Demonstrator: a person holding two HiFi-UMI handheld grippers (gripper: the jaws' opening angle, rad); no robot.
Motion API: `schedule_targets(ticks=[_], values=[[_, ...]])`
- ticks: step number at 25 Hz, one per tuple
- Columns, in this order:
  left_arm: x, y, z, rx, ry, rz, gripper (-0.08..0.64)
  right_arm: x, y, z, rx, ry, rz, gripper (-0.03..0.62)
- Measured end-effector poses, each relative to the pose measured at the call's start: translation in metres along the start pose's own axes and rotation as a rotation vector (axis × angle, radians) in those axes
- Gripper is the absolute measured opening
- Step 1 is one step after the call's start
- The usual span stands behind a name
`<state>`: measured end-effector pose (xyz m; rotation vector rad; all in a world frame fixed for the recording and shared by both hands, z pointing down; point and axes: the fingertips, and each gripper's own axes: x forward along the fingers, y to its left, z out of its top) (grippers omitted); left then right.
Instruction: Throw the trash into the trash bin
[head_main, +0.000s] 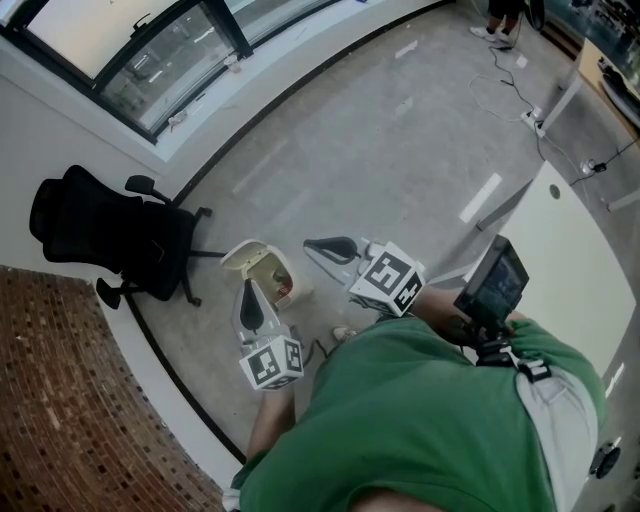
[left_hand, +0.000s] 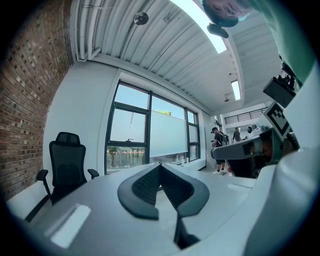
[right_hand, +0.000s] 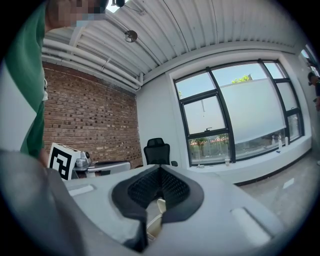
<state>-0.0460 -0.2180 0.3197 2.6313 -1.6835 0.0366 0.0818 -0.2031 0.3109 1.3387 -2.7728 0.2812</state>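
Observation:
A small cream trash bin (head_main: 262, 270) stands on the grey floor with its lid up and something red inside. My left gripper (head_main: 250, 305) hangs just in front of the bin, and its jaws are shut with nothing between them (left_hand: 161, 169). My right gripper (head_main: 330, 247) is beside the bin on its right. It is also shut and holds nothing (right_hand: 160, 174). In the right gripper view a cream part of the bin (right_hand: 159, 205) shows under the jaws. No loose trash shows in any view.
A black office chair (head_main: 110, 240) stands left of the bin by the white wall. A brick wall (head_main: 60, 400) fills the lower left. A white table (head_main: 570, 260) is at the right. A person (head_main: 500, 20) stands at the far end, near floor cables.

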Motion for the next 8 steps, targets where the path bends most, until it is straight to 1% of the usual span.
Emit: schedule_targets(ticks=[8], values=[[0.0009,-0.0088,-0.0015,0.002,-0.001,-0.002,0.005,-0.0015,-0.0010,-0.0031,-0.001,0.005,0.014,0.003]])
